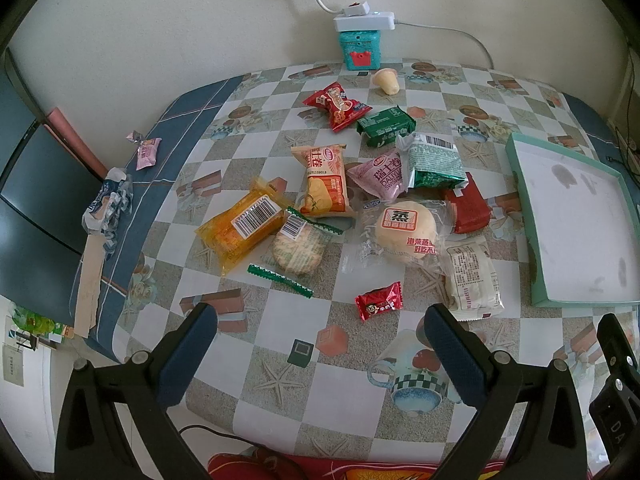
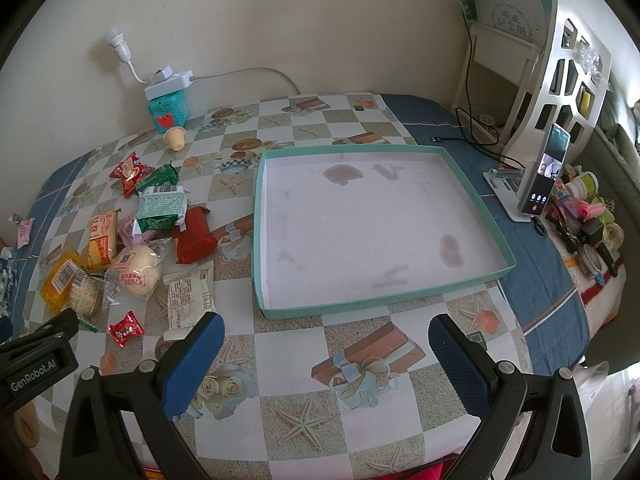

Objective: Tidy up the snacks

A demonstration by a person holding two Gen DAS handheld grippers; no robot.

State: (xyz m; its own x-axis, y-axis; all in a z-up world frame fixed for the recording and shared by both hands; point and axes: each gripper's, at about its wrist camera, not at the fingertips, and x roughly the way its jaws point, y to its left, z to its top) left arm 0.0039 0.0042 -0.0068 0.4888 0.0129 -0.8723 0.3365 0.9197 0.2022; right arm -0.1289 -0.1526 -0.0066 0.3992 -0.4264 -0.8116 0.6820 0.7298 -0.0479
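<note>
Several wrapped snacks lie in a loose pile on the checked tablecloth: a round bun in clear wrap [image 1: 406,236], an orange pack [image 1: 240,228], a small red candy [image 1: 378,301], a white pack [image 1: 472,276] and a red bag [image 1: 336,105]. An empty teal-rimmed box lid [image 2: 368,224] sits to their right, nothing inside it. My left gripper [image 1: 320,324] hovers open just before the red candy. My right gripper [image 2: 326,334] hangs open in front of the lid's near rim [image 2: 340,307]. Both hold nothing.
A teal tin with a white power strip [image 1: 360,46] stands at the back wall. A pudding cup [image 1: 386,80] lies near it. Crumpled wrappers [image 1: 108,204] rest at the left table edge. A phone on a stand [image 2: 540,184] and clutter [image 2: 584,220] crowd the right side.
</note>
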